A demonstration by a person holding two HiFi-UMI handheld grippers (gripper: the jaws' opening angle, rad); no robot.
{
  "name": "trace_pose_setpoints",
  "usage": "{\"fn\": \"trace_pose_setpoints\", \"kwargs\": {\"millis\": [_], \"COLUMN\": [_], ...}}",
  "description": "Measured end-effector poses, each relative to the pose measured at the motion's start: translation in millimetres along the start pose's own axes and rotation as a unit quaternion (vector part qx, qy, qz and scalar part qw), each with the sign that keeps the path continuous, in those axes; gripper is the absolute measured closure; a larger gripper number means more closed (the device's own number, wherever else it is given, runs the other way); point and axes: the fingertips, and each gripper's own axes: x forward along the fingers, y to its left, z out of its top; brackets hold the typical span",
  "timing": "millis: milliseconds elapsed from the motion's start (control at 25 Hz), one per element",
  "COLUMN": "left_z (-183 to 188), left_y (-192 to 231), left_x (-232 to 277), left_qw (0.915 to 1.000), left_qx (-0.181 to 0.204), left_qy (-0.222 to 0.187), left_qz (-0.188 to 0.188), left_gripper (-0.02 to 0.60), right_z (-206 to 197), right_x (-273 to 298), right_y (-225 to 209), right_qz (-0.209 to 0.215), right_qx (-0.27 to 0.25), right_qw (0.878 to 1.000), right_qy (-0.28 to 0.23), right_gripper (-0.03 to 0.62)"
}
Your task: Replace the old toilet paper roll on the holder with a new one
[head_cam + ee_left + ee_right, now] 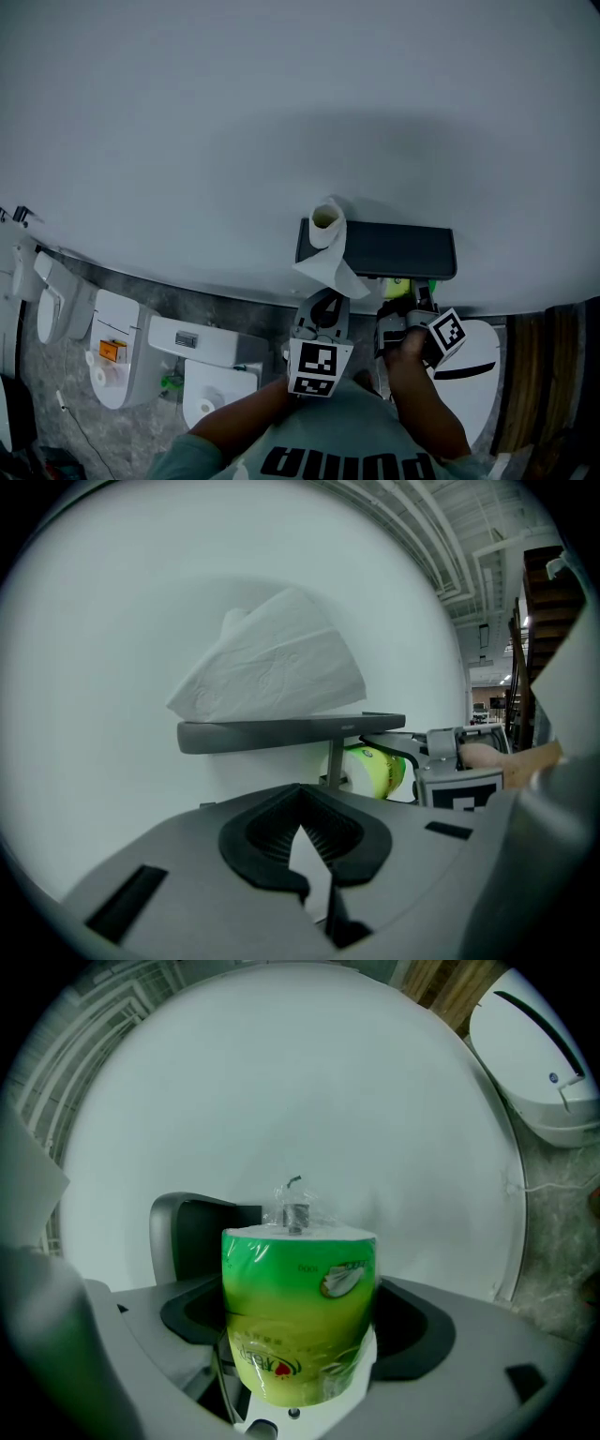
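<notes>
A dark wall-mounted holder shelf carries the old, nearly spent roll upright at its left end, with a loose white paper tail hanging forward. My right gripper is shut on a new roll in green wrapping, held just under the shelf. A small metal pin shows at the roll's top. My left gripper sits below the paper tail, jaws nearly together. A thin white sliver shows between them; I cannot tell if it is paper. From the left gripper view the green roll is under the shelf.
The plain white wall fills the background. White toilet fixtures stand on the grey floor to the left. A white rounded lidded bin stands at the right, beside a wooden panel.
</notes>
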Motion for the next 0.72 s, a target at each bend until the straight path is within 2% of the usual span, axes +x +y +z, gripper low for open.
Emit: {"fn": "trace_pose_setpoints", "kwargs": {"millis": [600, 720], "left_z": [-6.6, -8.1], "left_y": [8.8, 8.6], "left_x": [-0.1, -0.2], "left_qw": [1.0000, 0.9999], "left_qx": [-0.005, -0.006], "left_qy": [0.007, 0.008], "left_qz": [0.002, 0.001], "left_gripper": [0.575, 0.575], "right_z": [-4.9, -5.5], "right_x": [3.2, 4.6], "right_y": [-12.6, -10.0], "right_qz": [0.006, 0.020], "right_qx": [-0.009, -0.010], "right_qw": [1.000, 1.000], "right_qy": [-0.007, -0.005], "right_gripper": [0.154, 0.154]}}
